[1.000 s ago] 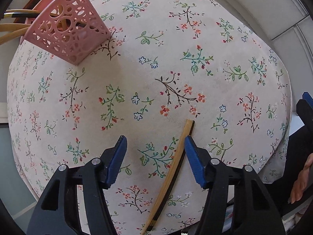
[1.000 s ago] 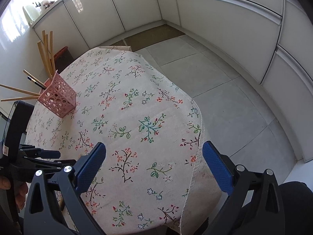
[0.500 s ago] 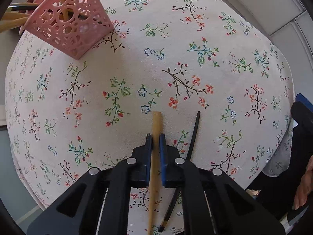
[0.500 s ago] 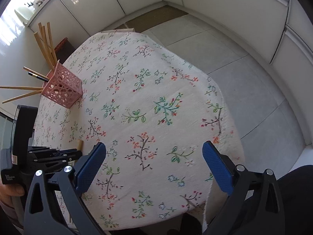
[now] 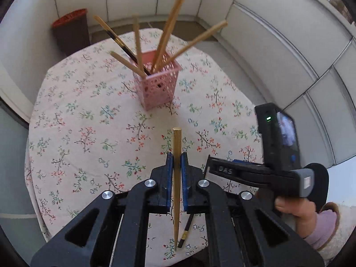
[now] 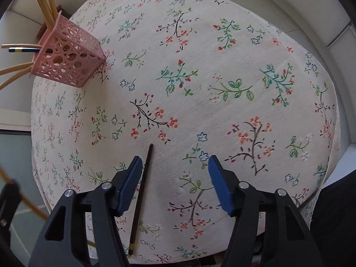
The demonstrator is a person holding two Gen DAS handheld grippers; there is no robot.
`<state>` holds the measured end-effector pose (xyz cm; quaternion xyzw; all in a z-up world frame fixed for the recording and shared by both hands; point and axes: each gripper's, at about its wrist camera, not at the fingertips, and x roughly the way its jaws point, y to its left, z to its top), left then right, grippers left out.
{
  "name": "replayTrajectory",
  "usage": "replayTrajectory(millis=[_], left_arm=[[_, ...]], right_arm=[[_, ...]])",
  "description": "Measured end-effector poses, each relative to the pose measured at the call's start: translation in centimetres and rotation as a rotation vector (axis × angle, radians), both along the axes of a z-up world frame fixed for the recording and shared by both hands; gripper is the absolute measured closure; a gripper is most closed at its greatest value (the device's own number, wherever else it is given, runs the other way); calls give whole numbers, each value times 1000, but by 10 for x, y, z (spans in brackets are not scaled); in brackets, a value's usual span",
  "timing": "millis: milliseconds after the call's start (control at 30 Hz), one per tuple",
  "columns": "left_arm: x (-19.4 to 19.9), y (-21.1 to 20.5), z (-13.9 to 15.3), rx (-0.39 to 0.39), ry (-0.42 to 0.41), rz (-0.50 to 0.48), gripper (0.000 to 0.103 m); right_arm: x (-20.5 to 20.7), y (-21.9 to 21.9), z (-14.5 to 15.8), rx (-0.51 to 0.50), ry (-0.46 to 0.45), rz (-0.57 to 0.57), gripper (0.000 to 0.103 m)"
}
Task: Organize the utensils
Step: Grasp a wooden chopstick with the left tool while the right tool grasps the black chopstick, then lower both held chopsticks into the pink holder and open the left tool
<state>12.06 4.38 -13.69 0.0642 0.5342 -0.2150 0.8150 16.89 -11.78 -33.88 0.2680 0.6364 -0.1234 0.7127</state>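
Basket (image 5: pixel 156 84) of chopsticks (image 5: pixel 165 32) on tablecloth (image 6: pixel 200 77); lone chopstick (image 6: pixel 141 198) nearer, seemingly flat.

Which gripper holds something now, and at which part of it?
The left gripper holds a light wooden chopstick near its thick end; the right gripper is open, holding nothing.

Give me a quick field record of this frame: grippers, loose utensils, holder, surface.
left gripper: shut on wooden chopstick, lifted off the cloth
right gripper: open, low over the table, holding nothing
black chopstick: lies flat on the cloth between the right gripper's fingers, close to its left finger
pink holder: upright on the far side, several chopsticks standing in it
floral tablecloth: covers the table
left to do: held wooden chopstick and black chopstick not yet in holder
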Motion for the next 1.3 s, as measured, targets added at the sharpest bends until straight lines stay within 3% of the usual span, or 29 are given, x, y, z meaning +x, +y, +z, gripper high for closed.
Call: replayTrajectory(millis=[67, 133, 200, 267, 333, 433, 533, 667, 867, 1000, 1300], left_arm=[[-4, 3, 10, -17, -37, 28, 97], [-6, 5, 14, -25, -67, 44, 97], [-9, 10, 24, -27, -95, 53, 97], [-9, 17, 34, -30, -122, 71, 97], [-9, 25, 35, -40, -138, 87, 97], [-8, 33, 35, -59, -146, 107, 97], [-9, 36, 40, -94, -163, 109, 97], [-15, 34, 51, -146, -183, 103, 97], [-29, 30, 64, -174, -228, 137, 97], [-34, 27, 74, -172, -245, 158, 97], [-43, 6, 111, -134, -321, 150, 97]], right_arm=[[6, 15, 0, -70, 5, -9, 45], [12, 28, 1, -121, 9, -9, 61], [16, 41, 2, -154, 3, 10, 87], [15, 50, 3, -168, -4, 28, 95], [13, 49, 3, -128, -32, 13, 96], [7, 36, 7, 9, -117, -10, 99], [-6, 27, 30, 53, -245, 39, 99], [-29, 19, 76, 33, -416, 130, 99], [-64, -5, 135, -33, -597, 226, 99], [-85, -20, 167, -85, -678, 259, 99], [-90, -44, 230, -76, -821, 223, 99]])
